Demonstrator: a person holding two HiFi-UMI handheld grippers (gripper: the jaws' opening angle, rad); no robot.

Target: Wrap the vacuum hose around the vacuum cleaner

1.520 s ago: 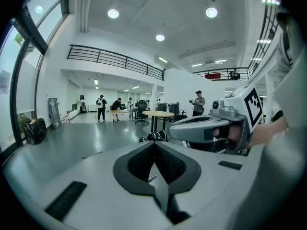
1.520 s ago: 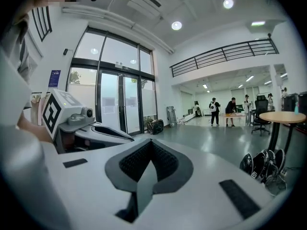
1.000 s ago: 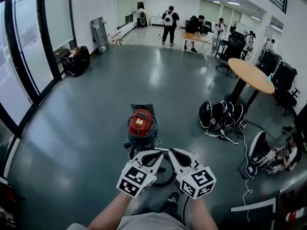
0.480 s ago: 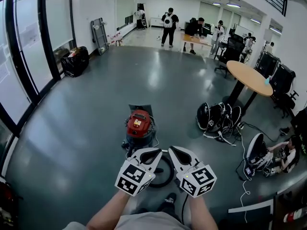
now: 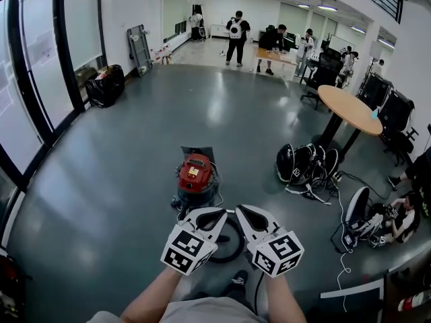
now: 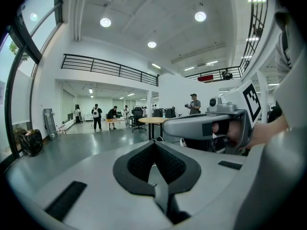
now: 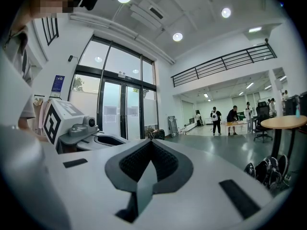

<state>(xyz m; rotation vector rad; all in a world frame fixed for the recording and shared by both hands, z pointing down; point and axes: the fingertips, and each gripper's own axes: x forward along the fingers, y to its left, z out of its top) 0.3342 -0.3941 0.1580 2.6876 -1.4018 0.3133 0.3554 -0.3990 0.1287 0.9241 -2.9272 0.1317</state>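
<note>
The vacuum cleaner [image 5: 196,175], with a red top and a dark drum, stands on the grey floor just beyond my hands. Its black hose [image 5: 234,242] lies in a loop on the floor near the drum, partly hidden under the grippers. My left gripper [image 5: 215,213] and right gripper [image 5: 244,211] hover side by side above that loop, both shut and with nothing in them. In the left gripper view the left gripper [image 6: 154,145] has its pads together, and the right gripper [image 6: 206,126] shows beside it. In the right gripper view the right gripper [image 7: 150,143] is likewise shut, next to the left gripper [image 7: 72,124].
A round wooden table [image 5: 350,105] stands to the right, with black bags and cables [image 5: 307,163] on the floor by its foot. A person [image 5: 403,218] sits on the floor at far right. A black sack [image 5: 108,85] leans by the glass wall on the left. People [image 5: 237,29] stand far back.
Both grippers stay where they were, still shut. Only the head view has shifted a little.
</note>
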